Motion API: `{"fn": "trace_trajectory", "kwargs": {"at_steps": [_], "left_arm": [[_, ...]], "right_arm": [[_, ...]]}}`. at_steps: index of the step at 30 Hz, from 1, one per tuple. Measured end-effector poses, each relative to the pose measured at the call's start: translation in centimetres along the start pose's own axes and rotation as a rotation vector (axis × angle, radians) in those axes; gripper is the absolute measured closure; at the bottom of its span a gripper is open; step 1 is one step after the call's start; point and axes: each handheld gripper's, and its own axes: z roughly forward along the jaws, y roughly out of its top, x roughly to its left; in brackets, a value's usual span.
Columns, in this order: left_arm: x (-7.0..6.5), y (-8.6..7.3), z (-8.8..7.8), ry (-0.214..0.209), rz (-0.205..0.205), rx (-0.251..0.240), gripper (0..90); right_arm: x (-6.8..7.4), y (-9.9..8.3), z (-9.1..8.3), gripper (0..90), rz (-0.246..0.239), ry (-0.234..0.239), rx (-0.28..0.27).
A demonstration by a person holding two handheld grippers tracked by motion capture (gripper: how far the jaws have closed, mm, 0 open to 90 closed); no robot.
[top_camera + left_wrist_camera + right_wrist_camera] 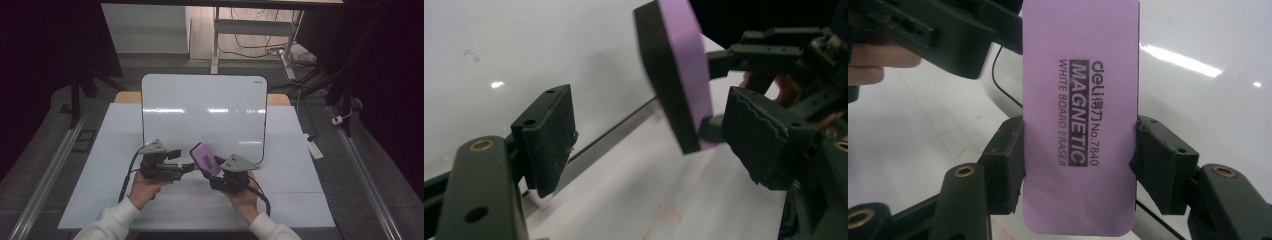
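Whiteboard [202,112] lies flat on the table [300,200], toward its far edge and centred. Both grippers sit before the board's near edge, side by side. Left gripper [186,168] is left of the eraser [206,159]; right gripper [212,172] is just right of it, with the eraser between its jaws and standing up from them, tilted toward the board. The eraser is over the board's near edge, between the two grippers. The person's hands are behind the grippers, at the table's near side.
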Motion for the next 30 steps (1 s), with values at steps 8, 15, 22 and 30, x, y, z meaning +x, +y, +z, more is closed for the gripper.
{"fn": "trace_trajectory", "kwargs": {"at_steps": [8,15,22,30], "left_arm": [[-0.3,0.5,1.1,-0.035,-0.011,-0.005,31.6],[-0.2,0.7,1.3,-0.084,-0.033,-0.019,55.9],[-0.5,0.8,1.1,-0.086,-0.033,-0.023,60.8],[-0.2,1.4,-0.7,-0.040,-0.013,-0.041,62.0]], "right_arm": [[0.9,-0.1,0.4,40.9,-0.010,-0.008,-0.031],[1.2,-0.1,0.4,40.8,-0.024,-0.024,-0.046],[1.1,-0.1,0.6,40.2,-0.019,-0.012,-0.033],[0.2,0.1,-0.6,33.0,0.005,0.024,-0.045]]}}
